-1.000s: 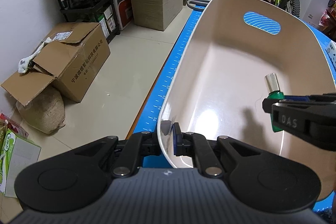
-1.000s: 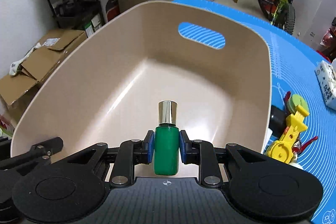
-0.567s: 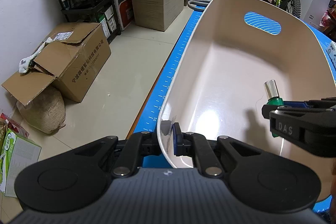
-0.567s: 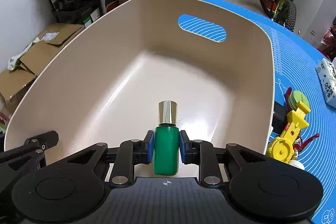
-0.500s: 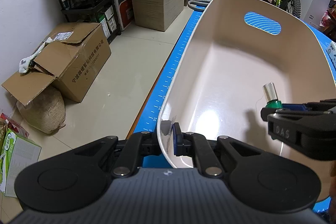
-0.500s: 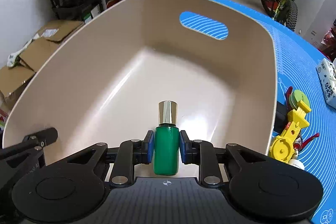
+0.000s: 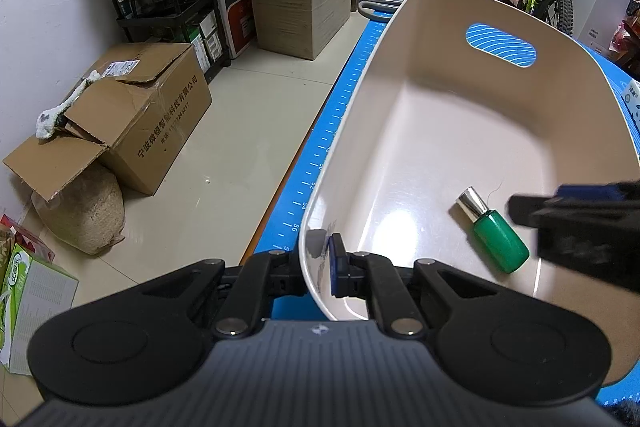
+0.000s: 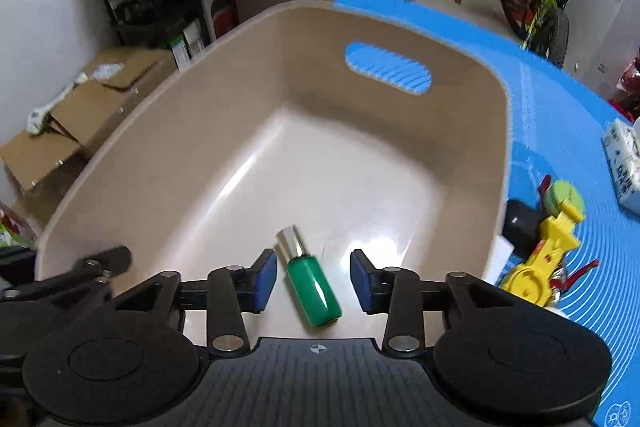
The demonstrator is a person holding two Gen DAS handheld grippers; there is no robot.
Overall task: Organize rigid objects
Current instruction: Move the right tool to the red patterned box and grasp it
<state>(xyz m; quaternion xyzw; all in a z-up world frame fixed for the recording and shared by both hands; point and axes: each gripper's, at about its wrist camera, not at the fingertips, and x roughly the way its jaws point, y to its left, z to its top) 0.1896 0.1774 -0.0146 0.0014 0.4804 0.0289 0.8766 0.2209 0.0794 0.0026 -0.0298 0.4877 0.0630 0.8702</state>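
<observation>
Inside tub (image 8: 168, 131), bottle (image 8: 312, 287) lies loose between opening right fingers (image 8: 264, 279); left fingers (image 7: 338, 267) clamp rim.

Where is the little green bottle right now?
The green bottle lies on its side on the beige tub's floor, loose between the opening right tongs.

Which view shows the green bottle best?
The right wrist view: the green bottle lies whole and central on the tub floor, between the opening jaws. The left wrist view shows it smaller, off to the side.
</observation>
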